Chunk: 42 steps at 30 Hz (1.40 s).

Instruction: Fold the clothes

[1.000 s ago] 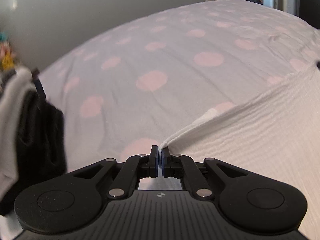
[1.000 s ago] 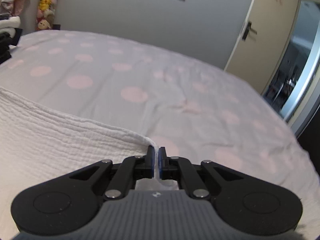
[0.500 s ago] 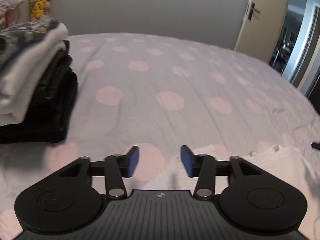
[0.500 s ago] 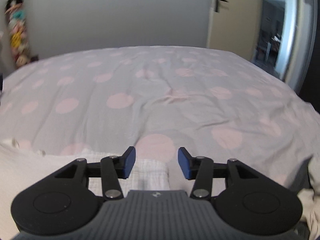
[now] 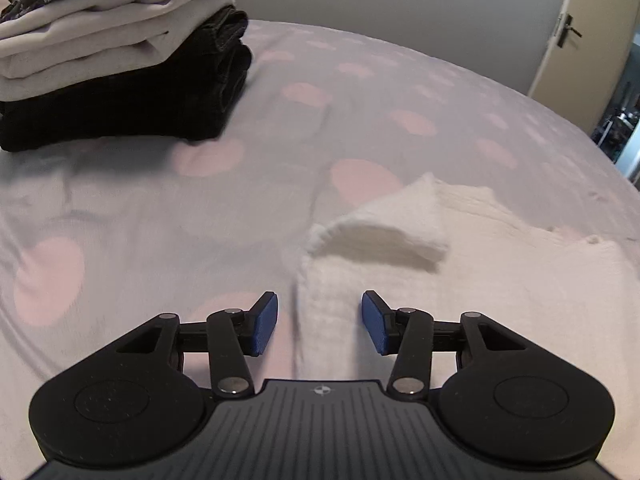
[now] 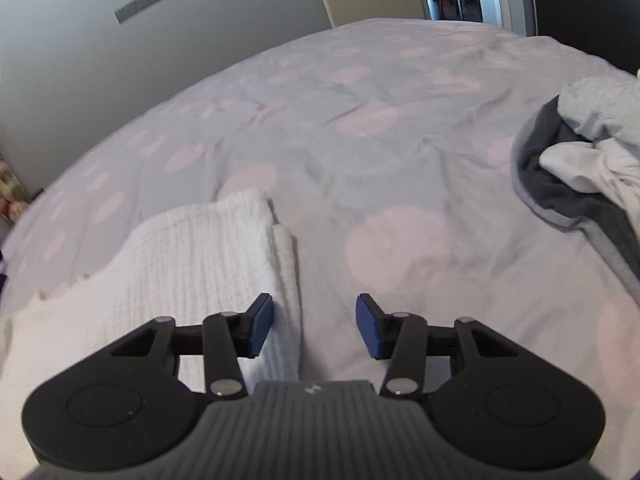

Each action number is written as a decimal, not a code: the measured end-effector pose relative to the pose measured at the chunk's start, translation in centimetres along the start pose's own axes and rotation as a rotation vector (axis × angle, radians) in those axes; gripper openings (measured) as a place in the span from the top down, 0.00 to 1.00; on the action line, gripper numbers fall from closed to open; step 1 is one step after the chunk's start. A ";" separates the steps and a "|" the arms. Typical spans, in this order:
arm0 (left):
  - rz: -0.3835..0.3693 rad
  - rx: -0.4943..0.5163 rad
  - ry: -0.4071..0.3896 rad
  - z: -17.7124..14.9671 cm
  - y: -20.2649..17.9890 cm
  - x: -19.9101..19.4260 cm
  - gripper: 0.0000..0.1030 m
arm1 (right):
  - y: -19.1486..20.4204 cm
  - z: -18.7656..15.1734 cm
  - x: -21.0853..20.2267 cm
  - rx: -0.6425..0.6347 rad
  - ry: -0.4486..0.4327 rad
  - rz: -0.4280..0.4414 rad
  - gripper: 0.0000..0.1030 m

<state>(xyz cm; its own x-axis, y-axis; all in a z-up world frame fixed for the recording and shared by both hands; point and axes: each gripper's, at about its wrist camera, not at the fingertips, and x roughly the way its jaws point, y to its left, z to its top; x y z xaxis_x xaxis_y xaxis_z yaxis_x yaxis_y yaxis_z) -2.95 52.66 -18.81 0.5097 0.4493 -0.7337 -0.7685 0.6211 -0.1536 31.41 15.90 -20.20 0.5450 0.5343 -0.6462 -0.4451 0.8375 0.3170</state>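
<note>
A white crinkled cloth (image 5: 500, 280) lies folded on the spotted bedspread, one corner flipped up near its far left end. My left gripper (image 5: 320, 322) hovers open over the cloth's left edge, and its blue pads touch nothing. In the right wrist view the same white cloth (image 6: 180, 272) lies at the lower left, showing two layers along its right edge. My right gripper (image 6: 315, 326) is open above that edge. Its left pad is over the cloth and its right pad over the bare bedspread.
A stack of folded clothes (image 5: 120, 60), black below and pale above, stands at the far left of the bed. A loose pile of grey and white garments (image 6: 580, 168) lies at the right. The grey bedspread with pink dots (image 6: 360, 120) stretches to the wall and a door (image 5: 580, 32).
Both grippers let go of the white cloth's corners and opened. They rolled and drew back, and the cloth now lies flat on the bed below them.
</note>
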 end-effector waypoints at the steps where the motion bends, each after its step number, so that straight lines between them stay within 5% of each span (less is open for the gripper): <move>1: 0.008 -0.007 -0.009 0.3 0.0 0.4 0.47 | 0.1 0.0 0.3 0.011 -0.002 0.010 0.51; 8: 0.048 -0.090 -0.073 1.4 1.5 2.7 0.46 | 1.2 0.1 2.8 0.012 -0.024 0.021 0.67; 13: 0.087 -0.147 -0.112 2.0 2.4 2.7 0.45 | 1.7 -0.2 3.5 -0.025 -0.044 0.004 0.67; 21: 0.162 -0.039 -0.131 0.8 2.8 0.7 0.45 | 1.3 -0.1 3.5 -0.029 -0.045 0.024 0.71; 25: 0.260 0.018 -0.162 -0.6 4.3 -1.2 0.43 | 0.4 -0.3 2.1 0.025 -0.025 0.036 0.70; 29: 0.354 -0.016 -0.109 -1.8 6.0 -1.0 0.43 | -0.1 -0.9 0.4 0.012 0.023 0.058 0.70; 31: 0.357 -0.035 -0.122 -2.6 6.4 -1.2 0.37 | 0.1 -1.2 0.0 -0.031 0.040 0.057 0.73; 33: 0.362 -0.035 -0.146 -3.2 6.5 -1.4 0.33 | 0.4 -1.5 0.0 -0.064 0.053 0.042 0.91; 35: 0.363 -0.021 -0.148 -3.9 6.8 -1.4 0.27 | 0.5 -1.7 -0.4 -0.081 0.035 0.023 0.93; 37: 0.375 -0.011 -0.171 -4.5 7.1 -1.4 0.09 | 0.6 -1.8 -0.9 -0.118 -0.001 -0.051 0.95; 42: 0.353 -0.037 -0.213 -5.5 8.1 -1.7 0.03 | -0.3 -1.9 -0.8 -0.098 -0.003 -0.081 0.94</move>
<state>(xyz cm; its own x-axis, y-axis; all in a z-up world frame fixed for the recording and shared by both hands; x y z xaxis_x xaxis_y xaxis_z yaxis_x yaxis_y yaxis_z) -12.17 53.37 -22.47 0.2779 0.7559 -0.5928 -0.9219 0.3834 0.0567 29.75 15.02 -21.06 0.5841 0.4657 -0.6647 -0.4667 0.8628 0.1944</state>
